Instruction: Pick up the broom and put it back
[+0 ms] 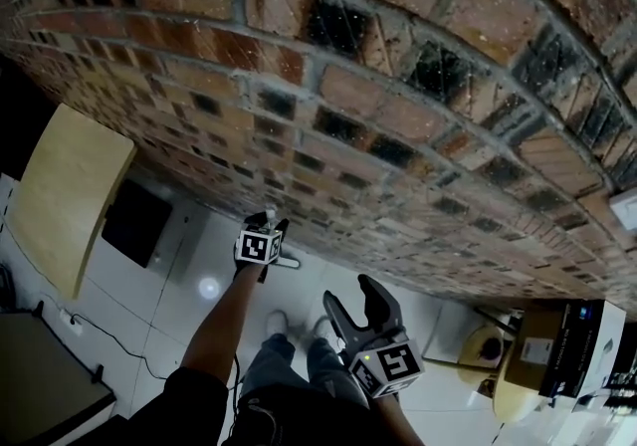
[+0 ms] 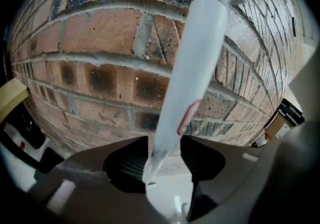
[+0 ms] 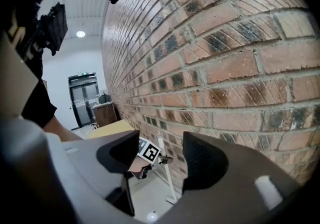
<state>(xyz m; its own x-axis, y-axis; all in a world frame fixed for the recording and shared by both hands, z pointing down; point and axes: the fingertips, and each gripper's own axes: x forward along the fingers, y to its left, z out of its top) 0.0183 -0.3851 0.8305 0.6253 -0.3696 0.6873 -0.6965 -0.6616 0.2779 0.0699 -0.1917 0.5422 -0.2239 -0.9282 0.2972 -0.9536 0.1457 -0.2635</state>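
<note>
Against the brick wall [image 1: 398, 86] the broom [image 2: 194, 68] stands upright, its pale handle between the parted jaws of the left gripper [image 1: 269, 225], unsqueezed; it looks light, stiff and slippery, best gripped mid-handle; the right gripper [image 1: 350, 297] gapes empty.

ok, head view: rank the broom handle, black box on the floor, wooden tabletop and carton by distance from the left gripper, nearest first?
1. Broom handle, between the left gripper's open jaws.
2. Black box, on the floor at left; wooden tabletop beside it, too close to call.
3. Carton, far right.
</note>
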